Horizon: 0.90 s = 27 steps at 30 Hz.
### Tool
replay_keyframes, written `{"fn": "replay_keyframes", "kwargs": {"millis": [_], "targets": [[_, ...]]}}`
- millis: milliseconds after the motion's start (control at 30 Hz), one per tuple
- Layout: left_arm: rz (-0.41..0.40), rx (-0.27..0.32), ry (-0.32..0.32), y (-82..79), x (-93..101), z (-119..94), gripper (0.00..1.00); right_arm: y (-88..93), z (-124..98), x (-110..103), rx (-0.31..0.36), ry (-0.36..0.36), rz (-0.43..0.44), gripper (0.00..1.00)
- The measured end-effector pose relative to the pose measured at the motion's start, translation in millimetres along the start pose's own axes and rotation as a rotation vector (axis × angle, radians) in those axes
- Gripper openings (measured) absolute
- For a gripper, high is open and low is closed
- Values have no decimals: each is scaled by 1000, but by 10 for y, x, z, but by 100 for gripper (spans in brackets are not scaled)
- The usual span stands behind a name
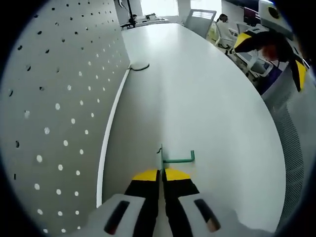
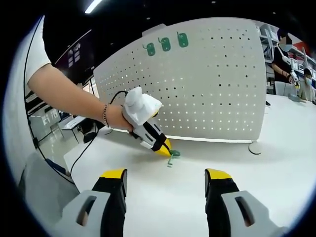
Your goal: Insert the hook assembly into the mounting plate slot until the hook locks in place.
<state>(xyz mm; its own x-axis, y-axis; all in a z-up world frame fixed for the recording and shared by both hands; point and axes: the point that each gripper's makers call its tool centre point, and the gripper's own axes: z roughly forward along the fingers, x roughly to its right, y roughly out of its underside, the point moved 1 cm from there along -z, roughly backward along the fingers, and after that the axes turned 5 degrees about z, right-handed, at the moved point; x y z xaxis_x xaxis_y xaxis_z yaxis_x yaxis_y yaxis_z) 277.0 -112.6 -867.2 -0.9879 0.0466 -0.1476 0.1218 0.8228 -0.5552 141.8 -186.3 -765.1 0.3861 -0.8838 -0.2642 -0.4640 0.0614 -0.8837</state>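
Gripping hook (image 1: 177,159) with shut left gripper (image 1: 162,174), right gripper (image 2: 165,180) wide open, empty; next swing to pegboard (image 1: 59,98) at 10 o'clock.

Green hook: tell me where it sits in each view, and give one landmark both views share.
Left gripper view: the green hook sits low and centre on the white table, pinched at its plate end by the left claw.
Right gripper view: the green hook lies mid-picture on the table, at the tip of the left claw coming in from the left.
Shared landmark: the white pegboard standing on the table.
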Motion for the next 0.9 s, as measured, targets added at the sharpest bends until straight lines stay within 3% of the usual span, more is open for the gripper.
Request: {"fn": "replay_keyframes", "kwargs": {"millis": [300, 400, 500, 600, 900], "targets": [[-6, 65, -42, -88, -52, -135, 2, 0, 3, -7, 2, -3, -2, 62], [-9, 131, -54, -206, -53, -181, 2, -4, -2, -10, 3, -3, -2, 62], [-10, 138, -80, -232, -71, -223, 2, -6, -2, -11, 3, -3, -3, 62], [-19, 189, -105, -312, -102, -266, 2, -12, -2, -10, 4, -2, 0, 62], [-37, 259, -156, -466, -150, -400, 2, -15, 2, -9, 7, -2, 3, 62]]}}
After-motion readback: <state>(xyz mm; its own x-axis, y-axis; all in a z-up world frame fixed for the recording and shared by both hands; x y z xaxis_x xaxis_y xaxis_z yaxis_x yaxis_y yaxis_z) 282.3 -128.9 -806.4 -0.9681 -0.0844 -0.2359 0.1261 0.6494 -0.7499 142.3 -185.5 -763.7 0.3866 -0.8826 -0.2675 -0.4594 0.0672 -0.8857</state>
